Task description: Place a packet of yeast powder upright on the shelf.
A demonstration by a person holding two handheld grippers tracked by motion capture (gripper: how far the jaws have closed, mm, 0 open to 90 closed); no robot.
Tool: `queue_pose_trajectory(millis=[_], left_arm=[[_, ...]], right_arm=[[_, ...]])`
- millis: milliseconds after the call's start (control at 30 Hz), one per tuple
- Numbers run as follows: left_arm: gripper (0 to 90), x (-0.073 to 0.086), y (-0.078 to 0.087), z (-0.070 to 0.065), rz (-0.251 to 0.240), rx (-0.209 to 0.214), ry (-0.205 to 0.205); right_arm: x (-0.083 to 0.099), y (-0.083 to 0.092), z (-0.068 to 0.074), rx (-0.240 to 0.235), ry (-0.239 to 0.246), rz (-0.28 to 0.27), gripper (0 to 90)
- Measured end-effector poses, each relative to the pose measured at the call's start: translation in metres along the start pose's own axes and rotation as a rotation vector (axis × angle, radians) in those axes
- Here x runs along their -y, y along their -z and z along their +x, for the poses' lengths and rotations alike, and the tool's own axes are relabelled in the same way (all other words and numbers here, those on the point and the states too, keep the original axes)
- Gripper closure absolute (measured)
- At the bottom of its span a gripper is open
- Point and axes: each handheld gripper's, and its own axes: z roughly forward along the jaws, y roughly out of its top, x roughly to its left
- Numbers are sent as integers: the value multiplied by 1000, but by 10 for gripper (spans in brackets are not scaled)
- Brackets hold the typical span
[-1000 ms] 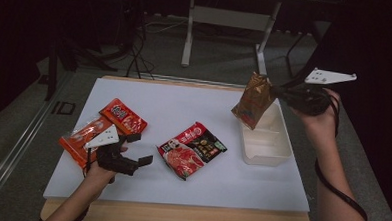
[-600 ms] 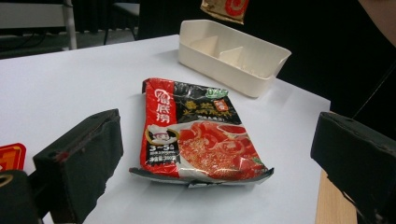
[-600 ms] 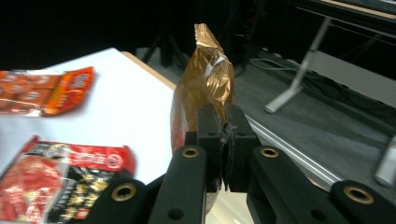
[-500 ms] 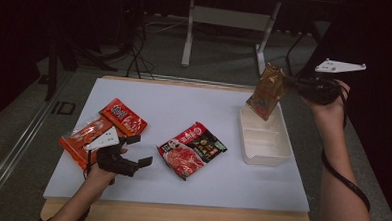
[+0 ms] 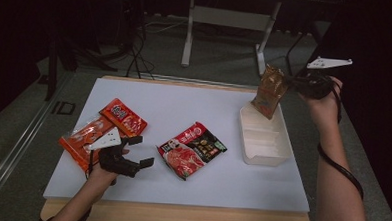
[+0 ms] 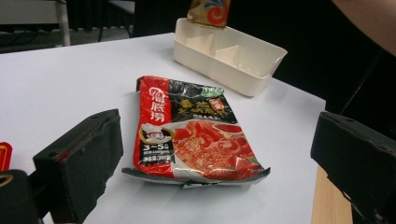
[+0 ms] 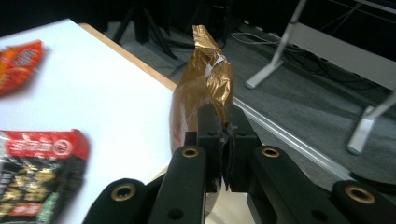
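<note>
Because the right gripper [image 5: 291, 83] has its jaws pressed together on one edge of the brown-gold pouch [image 5: 269, 91], the pouch hangs free below the grip, at the upper right of the high view, its lower end dipping toward the far compartment of the white divided tray [image 5: 262, 143]; gripped by the edge like this, it seems set to go in end first rather than flat. In the right gripper view the pouch [image 7: 201, 98] rises straight out of the closed pads at the centre of the frame, crumpled at its top. Whether its lower corner already touches the tray's wall cannot be told. The left gripper [image 5: 137, 150], at the lower left of the high view, rests low over the white tabletop [image 5: 194, 105] with its jaws apart and nothing between them, pointed at the red and black packet [image 5: 192, 150] lying flat in the middle, which suggests that packet is next in line. In the left gripper view that packet [image 6: 194, 135] fills the centre, with the tray [image 6: 229, 56] beyond it at the top. Two orange-red packets [image 5: 103, 129] lie overlapping at the left of the high view, just beside the left hand [image 5: 101, 174], probably waiting their turn.
</note>
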Motion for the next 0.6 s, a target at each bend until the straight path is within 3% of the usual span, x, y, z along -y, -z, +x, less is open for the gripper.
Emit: queue_pose_trajectory(millis=[333,600], left_arm=[[26,2,0,2,2,2,13],[26,3,0,3,3,4,19]], right_arm=[[3,-33,-6,24,22,56,866],[6,-46,-1,-5,61,32,844]])
